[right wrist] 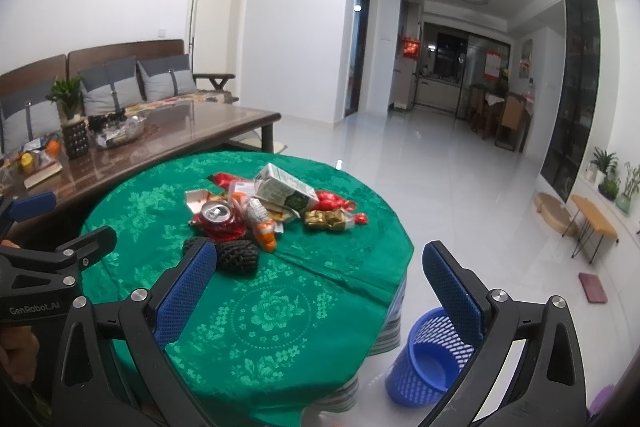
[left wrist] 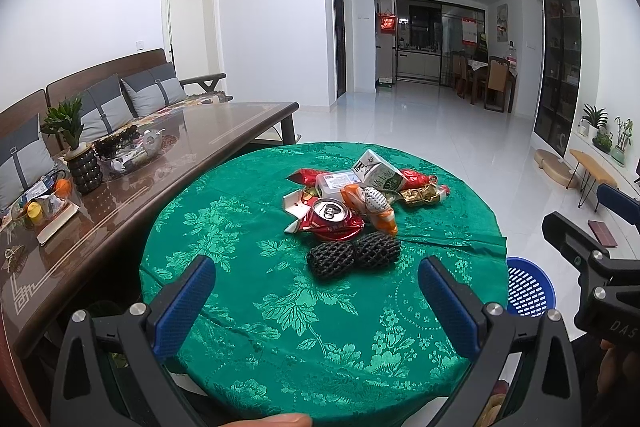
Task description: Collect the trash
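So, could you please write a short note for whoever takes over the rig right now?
Left tool: open, empty, hovering over the near side of the green-clothed round table.
Right tool: open, empty, at the table's right edge, above the blue bin on the floor.
Trash: all piled mid-table. Nearest is the black foam net; behind it are the crushed red can, the orange wrapper, the milk carton, a clear plastic box and the red and gold wrappers.
Done: nothing visibly; what shows of the bin's inside looks empty.
Left: move every piece into the bin, probably the net first.
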`<state>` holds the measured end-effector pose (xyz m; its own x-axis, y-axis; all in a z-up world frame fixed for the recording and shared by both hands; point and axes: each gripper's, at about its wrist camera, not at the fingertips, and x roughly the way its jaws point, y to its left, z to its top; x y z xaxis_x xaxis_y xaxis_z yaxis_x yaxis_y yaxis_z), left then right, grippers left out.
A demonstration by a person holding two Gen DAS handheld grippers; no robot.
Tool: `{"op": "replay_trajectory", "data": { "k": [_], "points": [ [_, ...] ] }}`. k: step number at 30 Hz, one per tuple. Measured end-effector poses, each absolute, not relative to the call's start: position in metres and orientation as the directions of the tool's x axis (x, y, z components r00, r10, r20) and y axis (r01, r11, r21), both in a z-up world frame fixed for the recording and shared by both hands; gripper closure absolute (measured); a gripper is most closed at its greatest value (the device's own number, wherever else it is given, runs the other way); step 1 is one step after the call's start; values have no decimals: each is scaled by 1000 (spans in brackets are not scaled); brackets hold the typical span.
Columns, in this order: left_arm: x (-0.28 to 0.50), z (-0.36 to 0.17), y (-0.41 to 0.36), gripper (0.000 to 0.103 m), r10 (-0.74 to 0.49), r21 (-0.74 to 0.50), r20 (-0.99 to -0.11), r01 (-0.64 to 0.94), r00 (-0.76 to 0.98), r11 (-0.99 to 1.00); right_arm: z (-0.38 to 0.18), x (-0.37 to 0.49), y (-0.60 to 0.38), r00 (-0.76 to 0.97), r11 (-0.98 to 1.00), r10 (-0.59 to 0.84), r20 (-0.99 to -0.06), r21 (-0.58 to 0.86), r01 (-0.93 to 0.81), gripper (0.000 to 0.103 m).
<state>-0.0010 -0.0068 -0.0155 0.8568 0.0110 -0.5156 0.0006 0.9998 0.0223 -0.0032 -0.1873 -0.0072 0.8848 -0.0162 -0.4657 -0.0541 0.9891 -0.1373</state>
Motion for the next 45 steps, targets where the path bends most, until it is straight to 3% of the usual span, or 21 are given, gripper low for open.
{"op": "replay_trajectory", "data": {
  "k": [32, 45],
  "points": [
    [0, -20, -4, 0, -1, 21, -532, 14, 847, 1000, -12, -4, -188, 886, 989, -17, -464, -136, -52, 0],
    [10, -23, -3, 0, -127, -35, -515, 127, 847, 991, -13, -3, -190, 882, 991, -15, -472, -124, -50, 0]
  ]
}}
